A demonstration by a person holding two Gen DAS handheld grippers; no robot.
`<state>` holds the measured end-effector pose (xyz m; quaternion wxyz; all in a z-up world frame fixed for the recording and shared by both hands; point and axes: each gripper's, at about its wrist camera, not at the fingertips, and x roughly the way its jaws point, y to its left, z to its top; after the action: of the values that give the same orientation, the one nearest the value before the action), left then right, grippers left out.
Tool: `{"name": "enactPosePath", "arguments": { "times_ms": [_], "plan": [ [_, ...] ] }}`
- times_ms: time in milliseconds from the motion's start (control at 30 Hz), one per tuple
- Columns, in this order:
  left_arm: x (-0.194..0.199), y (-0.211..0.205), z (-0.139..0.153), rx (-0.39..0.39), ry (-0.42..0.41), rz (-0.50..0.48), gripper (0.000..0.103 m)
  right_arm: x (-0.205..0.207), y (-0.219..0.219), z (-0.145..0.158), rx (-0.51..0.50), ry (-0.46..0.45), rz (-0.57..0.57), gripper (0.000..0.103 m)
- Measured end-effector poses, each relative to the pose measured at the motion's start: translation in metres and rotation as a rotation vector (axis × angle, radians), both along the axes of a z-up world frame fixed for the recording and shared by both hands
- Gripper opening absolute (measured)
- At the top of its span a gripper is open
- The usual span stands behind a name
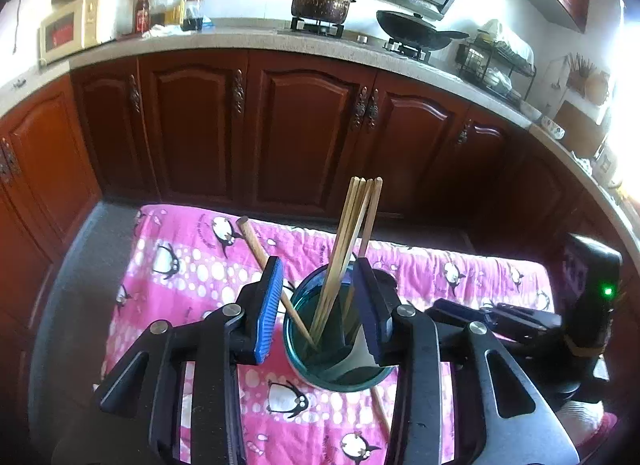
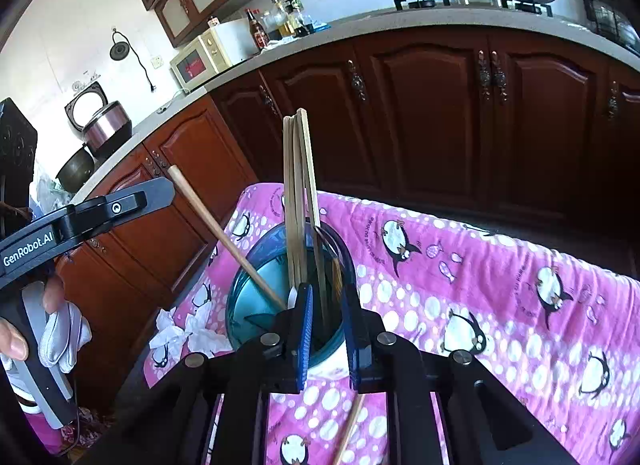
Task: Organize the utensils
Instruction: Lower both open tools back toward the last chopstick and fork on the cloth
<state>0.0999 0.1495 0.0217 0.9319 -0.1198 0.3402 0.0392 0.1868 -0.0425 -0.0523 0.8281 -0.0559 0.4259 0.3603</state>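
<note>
Chopsticks stand bunched in a teal cup on the pink penguin cloth. The left gripper tilts downward over the cup, its jaws apart on either side of the rim, gripping nothing. The right gripper also angles down, jaws slightly apart around the chopstick bunch without pressing it. Only the right wrist view shows a hand holding the left gripper's handle and crumpled tissue beside the cup.

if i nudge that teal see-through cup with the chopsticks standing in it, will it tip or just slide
The teal translucent cup probably tips fairly easily: the pale wooden chopsticks rise far above its rim and lean to one side, so it looks top-heavy. It stands on the pink penguin-print cloth, soft fabric likely to bunch rather than let it slide. It looks like light plastic.
</note>
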Motion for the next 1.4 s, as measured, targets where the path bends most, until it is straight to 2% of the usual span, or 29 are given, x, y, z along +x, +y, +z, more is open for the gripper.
{"name": "enactPosePath", "arguments": {
  "times_ms": [100,267,500,633,800,1033,1133,1267,1333,1367,1400],
  "plan": [
    [-0.010,-0.005,0.000,0.024,-0.011,0.008,0.039,-0.010,-0.010,0.006,0.010,-0.004,-0.015,0.022],
    [-0.026,-0.020,-0.002,0.058,-0.022,-0.003,0.040,-0.027,-0.028,0.010,0.001,-0.011,-0.027,0.022],
    [-0.046,-0.041,-0.016,0.034,-0.008,-0.040,0.040,-0.047,-0.061,-0.008,-0.043,0.016,-0.063,0.024],
    [-0.058,-0.052,-0.039,-0.014,0.033,-0.070,0.040,-0.051,-0.094,-0.026,-0.071,0.050,-0.121,0.024],
    [-0.058,-0.070,-0.087,-0.084,0.134,-0.103,0.040,-0.054,-0.123,-0.055,-0.085,0.115,-0.178,0.024],
    [-0.044,-0.099,-0.142,-0.108,0.230,-0.114,0.040,-0.058,-0.097,-0.108,-0.114,0.184,-0.131,0.024],
    [-0.036,-0.106,-0.163,-0.111,0.265,-0.103,0.040,-0.053,-0.083,-0.129,-0.174,0.193,-0.122,0.024],
    [-0.025,-0.113,-0.189,-0.118,0.319,-0.099,0.040,-0.052,-0.086,-0.141,-0.189,0.193,-0.110,0.009],
    [-0.022,-0.116,-0.198,-0.136,0.340,-0.104,0.036,-0.053,-0.094,-0.139,-0.178,0.215,-0.111,0.009],
    [-0.020,-0.117,-0.204,-0.149,0.353,-0.110,0.024,-0.056,-0.098,-0.137,-0.184,0.212,-0.109,0.009],
    [-0.018,-0.117,-0.209,-0.165,0.363,-0.119,0.019,-0.060,-0.102,-0.134,-0.195,0.206,-0.107,0.009]
  ]
}}
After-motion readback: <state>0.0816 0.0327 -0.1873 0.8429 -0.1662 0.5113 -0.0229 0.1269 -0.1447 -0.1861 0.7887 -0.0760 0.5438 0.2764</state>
